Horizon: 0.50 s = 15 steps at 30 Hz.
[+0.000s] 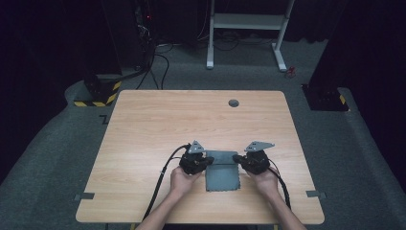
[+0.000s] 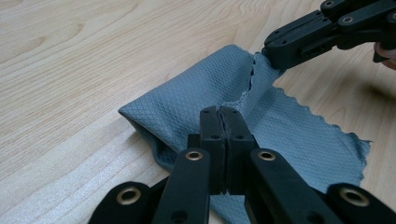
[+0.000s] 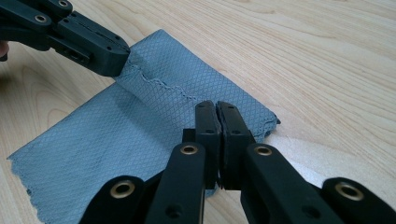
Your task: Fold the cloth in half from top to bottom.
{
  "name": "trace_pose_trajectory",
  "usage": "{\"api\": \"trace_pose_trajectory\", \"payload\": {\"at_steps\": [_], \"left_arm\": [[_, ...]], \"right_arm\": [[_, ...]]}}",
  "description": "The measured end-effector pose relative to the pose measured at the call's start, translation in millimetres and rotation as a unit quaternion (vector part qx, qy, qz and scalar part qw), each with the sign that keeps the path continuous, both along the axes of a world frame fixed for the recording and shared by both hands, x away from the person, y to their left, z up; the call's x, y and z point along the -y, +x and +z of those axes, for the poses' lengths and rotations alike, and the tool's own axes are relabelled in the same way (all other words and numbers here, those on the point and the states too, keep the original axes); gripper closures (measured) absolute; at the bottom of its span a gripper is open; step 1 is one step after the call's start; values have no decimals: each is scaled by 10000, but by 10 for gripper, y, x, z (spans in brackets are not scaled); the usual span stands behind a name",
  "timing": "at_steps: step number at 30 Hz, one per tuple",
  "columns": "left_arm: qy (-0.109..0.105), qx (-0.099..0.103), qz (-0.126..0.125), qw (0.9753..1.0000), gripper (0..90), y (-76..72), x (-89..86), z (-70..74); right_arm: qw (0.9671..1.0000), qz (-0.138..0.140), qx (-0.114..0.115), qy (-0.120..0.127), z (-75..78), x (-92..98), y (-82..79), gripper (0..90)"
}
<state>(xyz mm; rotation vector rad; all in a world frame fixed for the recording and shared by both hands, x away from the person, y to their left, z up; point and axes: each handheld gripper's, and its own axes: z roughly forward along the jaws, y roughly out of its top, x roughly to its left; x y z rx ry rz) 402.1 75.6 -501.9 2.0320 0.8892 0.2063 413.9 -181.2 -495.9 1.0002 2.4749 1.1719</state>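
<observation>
Dim room, grey carpet floor [image 1: 57, 143], white desk frame [image 1: 246, 21] at the far side, black-and-yellow striped base [image 1: 98, 98] off the far left corner of the wooden table [image 1: 143, 124].

Landmark: grey cloth [image 1: 221, 171] — lying on the near half of table, slightly right of centre. Waffle-textured weave, zigzag-cut edges. Far part folded back over itself, fold edge seen running between the two grippers in both gripper views [image 2: 196, 93] [image 3: 154, 88]; near part flat on the wood in a single layer, pinked edge toward the person.

Left gripper [image 1: 209, 160] at the cloth's far left corner, jaws pressed together on the fold's edge [image 2: 222, 114]. Left hand [image 1: 181, 181] just left of the cloth.

Right gripper [image 1: 236, 158] at the cloth's far right corner, jaws likewise closed with fabric pinched between them [image 3: 216, 109]. Right hand [image 1: 265, 181] just right of the cloth.

Cables [image 1: 160, 184] trailing back from each gripper toward the near table edge, either side of the cloth.

Open room — wide bare wood left of, right of and well beyond the cloth. Round grey grommet [image 1: 233, 103] well beyond the cloth, near the far edge. Small grey tape pieces [image 1: 316, 194] at the near left and near right table edges, well apart from the cloth.
</observation>
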Motion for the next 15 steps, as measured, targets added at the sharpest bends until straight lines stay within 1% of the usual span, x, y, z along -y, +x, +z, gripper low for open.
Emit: {"api": "trace_pose_trajectory", "payload": {"at_steps": [6, 8, 10, 12, 13, 15], "left_arm": [[1, 40, -51, 10000, 889, -36, -1, 4], [-61, 68, -27, 10000, 889, -65, -9, 3], [-69, 67, -41, 9999, 888, -89, -15, 1], [-43, 89, -54, 9999, 888, -102, -22, 0], [-73, 58, -36, 9999, 889, -113, -23, -2], [-48, 71, -70, 9999, 888, -120, -29, 0]], "right_arm": [[10000, 9, -40, 48, 2, 25, -43, 885], [10000, 33, -4, 58, 8, 28, -56, 885], [10000, 55, 11, 76, 11, 28, -71, 885], [9999, 66, 2, 95, 9, 25, -91, 885], [9999, 68, 10, 103, 5, 24, -97, 885], [9999, 68, -17, 108, -3, 23, -117, 885]]}}
